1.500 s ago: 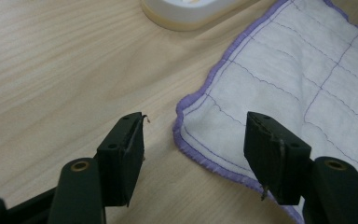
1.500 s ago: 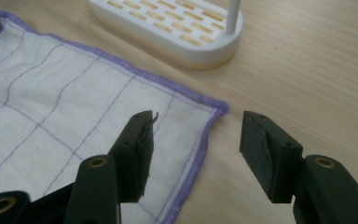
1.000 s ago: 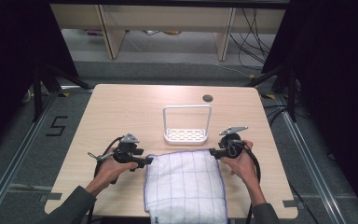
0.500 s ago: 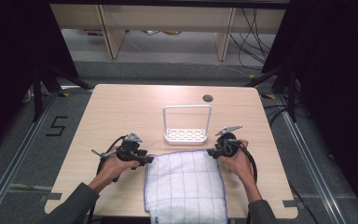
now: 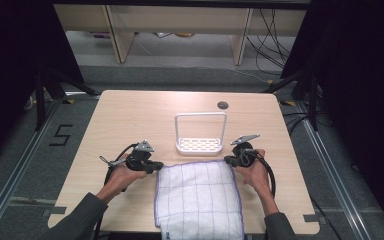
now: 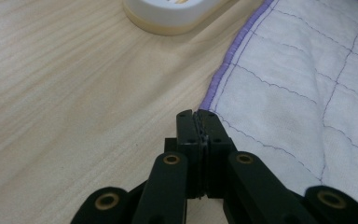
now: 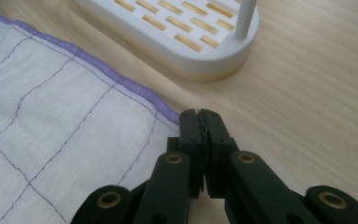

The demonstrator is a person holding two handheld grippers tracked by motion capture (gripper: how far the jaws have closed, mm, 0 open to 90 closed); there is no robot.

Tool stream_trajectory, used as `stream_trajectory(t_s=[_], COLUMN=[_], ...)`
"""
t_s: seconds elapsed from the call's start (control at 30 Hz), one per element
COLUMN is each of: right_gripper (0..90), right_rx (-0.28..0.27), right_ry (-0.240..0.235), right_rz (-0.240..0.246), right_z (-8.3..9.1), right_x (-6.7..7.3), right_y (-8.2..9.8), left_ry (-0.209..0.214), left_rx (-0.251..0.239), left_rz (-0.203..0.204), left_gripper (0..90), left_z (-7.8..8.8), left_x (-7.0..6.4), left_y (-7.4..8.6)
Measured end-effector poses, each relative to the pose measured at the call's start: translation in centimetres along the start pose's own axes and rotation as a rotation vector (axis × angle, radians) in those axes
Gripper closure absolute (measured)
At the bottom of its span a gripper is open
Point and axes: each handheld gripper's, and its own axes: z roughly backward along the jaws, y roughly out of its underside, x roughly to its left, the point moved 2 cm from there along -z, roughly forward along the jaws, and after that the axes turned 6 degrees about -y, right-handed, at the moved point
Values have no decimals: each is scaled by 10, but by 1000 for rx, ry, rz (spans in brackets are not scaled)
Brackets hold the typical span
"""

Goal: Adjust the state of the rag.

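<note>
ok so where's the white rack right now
In the high view the white rack stands mid-table, just beyond the far edge of the cloth, between the two grippers and nearer the right gripper.

I am holding my left hand-held gripper (image 5: 156, 167) and my right hand-held gripper (image 5: 228, 161) low, pointing toward each other; both have just been closing, and their jaws are now pressing together.

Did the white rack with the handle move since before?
No. In the high view the white rack sits just this side of the dark round hole in the table, as it did earlier, beyond the towel.
</note>
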Motion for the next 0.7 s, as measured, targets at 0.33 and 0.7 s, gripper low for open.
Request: stream_trajectory(t_s=[0.33,0.7], right_gripper=[892,894], right_rx=[-33,-141], right_ry=[3,32], right_rz=[30,68], right_z=[14,46], right_x=[0,6], right_y=[-5,-18], left_ry=[1,-1], left_rx=[-36,-139], left_rz=[-3,16], left_gripper=[885,888], left_z=[9,36], left_x=[5,8], left_y=[-10,-32])
